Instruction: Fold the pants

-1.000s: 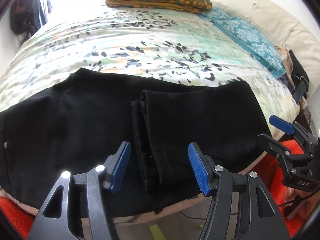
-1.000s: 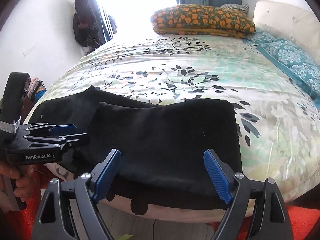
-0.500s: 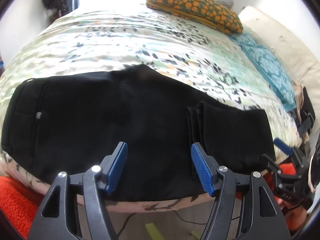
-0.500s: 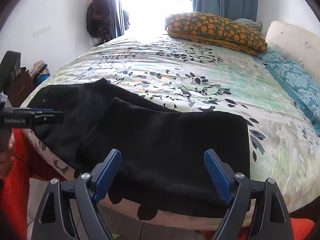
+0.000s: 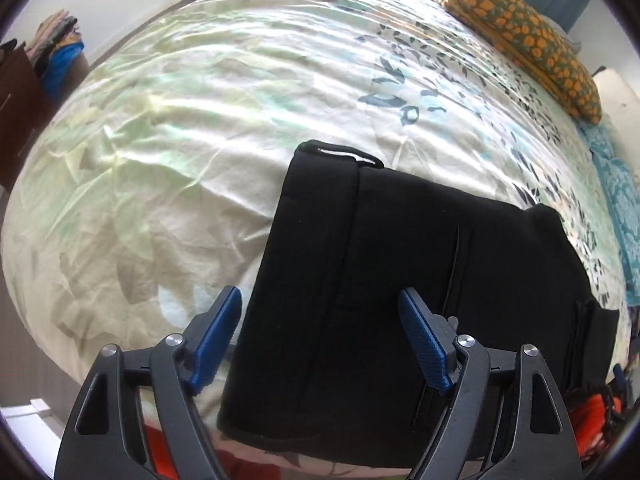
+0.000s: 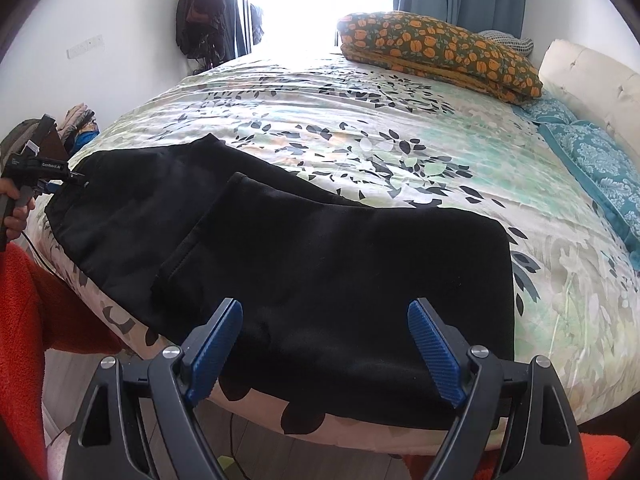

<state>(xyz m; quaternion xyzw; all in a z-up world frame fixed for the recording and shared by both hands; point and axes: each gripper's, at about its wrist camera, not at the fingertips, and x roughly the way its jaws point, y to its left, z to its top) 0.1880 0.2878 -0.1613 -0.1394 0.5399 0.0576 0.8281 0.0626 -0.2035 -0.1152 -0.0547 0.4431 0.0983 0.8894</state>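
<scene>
1. The black cotton-like pants (image 6: 320, 264) lie flat along the near edge of the bed, already doubled: the leg section is laid over the upper part, its hem edge crossing the middle of the cloth in the right wrist view.
2. They look soft, limp and light, likely to sag and slide on the smooth sheet, so a corner or the thick waistband (image 5: 336, 152) at the left end seems the best hold.
3. The fabric is matte, nearly featureless, with a seam line and a pale label at the waistband's far corner.
4. The left gripper (image 5: 320, 340) hovers over the waistband end, blue pads spread wide, holding nothing.
5. The right gripper (image 6: 320, 344) hangs above the folded right end, equally wide open and empty.
6. Around them spreads the pale leaf-print bedsheet (image 6: 360, 120), with an orange-flowered folded quilt (image 6: 440, 52) at the far side and a teal patterned pillow (image 6: 600, 160) at the right.
</scene>
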